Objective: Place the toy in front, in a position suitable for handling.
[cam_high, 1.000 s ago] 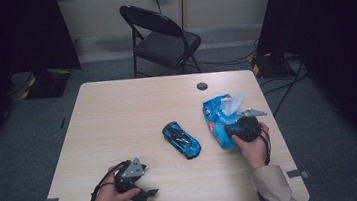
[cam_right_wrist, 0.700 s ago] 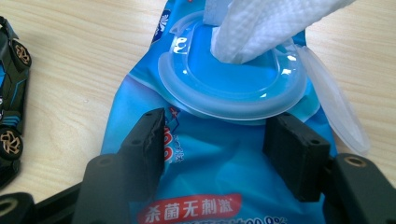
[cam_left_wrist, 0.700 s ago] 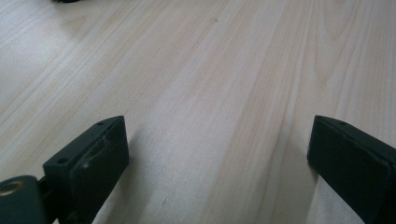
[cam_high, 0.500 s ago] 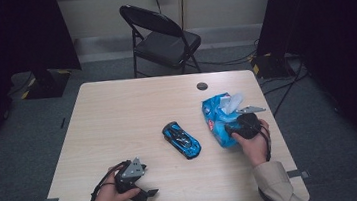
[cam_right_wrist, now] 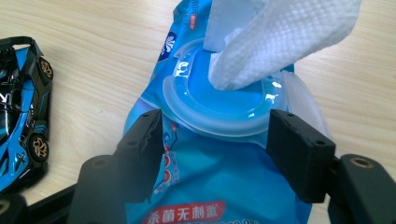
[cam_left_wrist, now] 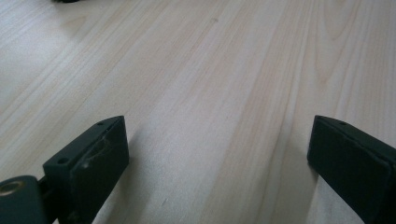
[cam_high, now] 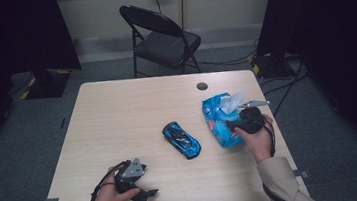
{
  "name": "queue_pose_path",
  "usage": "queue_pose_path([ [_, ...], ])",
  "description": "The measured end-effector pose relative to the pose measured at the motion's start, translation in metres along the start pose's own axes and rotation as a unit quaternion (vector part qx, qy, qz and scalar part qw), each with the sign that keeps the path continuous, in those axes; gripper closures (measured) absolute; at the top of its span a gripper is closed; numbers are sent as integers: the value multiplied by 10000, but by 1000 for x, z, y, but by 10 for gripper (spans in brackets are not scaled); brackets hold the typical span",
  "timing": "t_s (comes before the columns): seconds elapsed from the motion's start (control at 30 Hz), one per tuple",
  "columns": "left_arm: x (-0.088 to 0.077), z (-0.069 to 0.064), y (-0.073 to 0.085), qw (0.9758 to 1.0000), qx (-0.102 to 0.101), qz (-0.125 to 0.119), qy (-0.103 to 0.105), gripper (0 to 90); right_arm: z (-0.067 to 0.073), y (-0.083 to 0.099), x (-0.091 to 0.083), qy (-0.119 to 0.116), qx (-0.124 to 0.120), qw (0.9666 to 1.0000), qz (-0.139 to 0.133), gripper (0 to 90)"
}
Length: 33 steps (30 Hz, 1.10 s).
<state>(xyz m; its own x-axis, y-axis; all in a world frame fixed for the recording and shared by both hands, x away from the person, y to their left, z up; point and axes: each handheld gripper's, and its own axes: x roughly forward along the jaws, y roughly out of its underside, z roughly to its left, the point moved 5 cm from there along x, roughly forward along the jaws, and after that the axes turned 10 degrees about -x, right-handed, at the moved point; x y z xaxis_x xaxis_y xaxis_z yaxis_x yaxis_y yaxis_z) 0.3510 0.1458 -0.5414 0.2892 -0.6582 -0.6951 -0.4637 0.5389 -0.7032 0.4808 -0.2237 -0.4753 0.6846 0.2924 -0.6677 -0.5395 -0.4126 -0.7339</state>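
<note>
A: Left hand-held gripper (cam_high: 148,192)?
B: Jaws wide apart, nothing between them, low over bare surface (cam_high: 118,117).
A: Middle?
B: Blue toy car (cam_high: 182,139).
A: Right hand-held gripper (cam_right_wrist: 217,149)?
B: Jaws spread astride wet-wipe pack (cam_right_wrist: 219,186) lying flat, white wipe (cam_right_wrist: 275,37) sticking out; grip unclear.
</note>
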Motion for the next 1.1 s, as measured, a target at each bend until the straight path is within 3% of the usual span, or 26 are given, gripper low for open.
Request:
queue_pose_path([
  [0.2,0,0,0,10000,9,5,4,48,-1,-9,-1,-73,30,10000,24,379],
  [0.67,1,0,0,10000,24,-3,11,45,-20,-34,-7,115,159,9997,-114,377],
  [1.1,1,0,0,10000,24,-5,15,44,-33,-37,14,204,317,9993,-18,421],
])
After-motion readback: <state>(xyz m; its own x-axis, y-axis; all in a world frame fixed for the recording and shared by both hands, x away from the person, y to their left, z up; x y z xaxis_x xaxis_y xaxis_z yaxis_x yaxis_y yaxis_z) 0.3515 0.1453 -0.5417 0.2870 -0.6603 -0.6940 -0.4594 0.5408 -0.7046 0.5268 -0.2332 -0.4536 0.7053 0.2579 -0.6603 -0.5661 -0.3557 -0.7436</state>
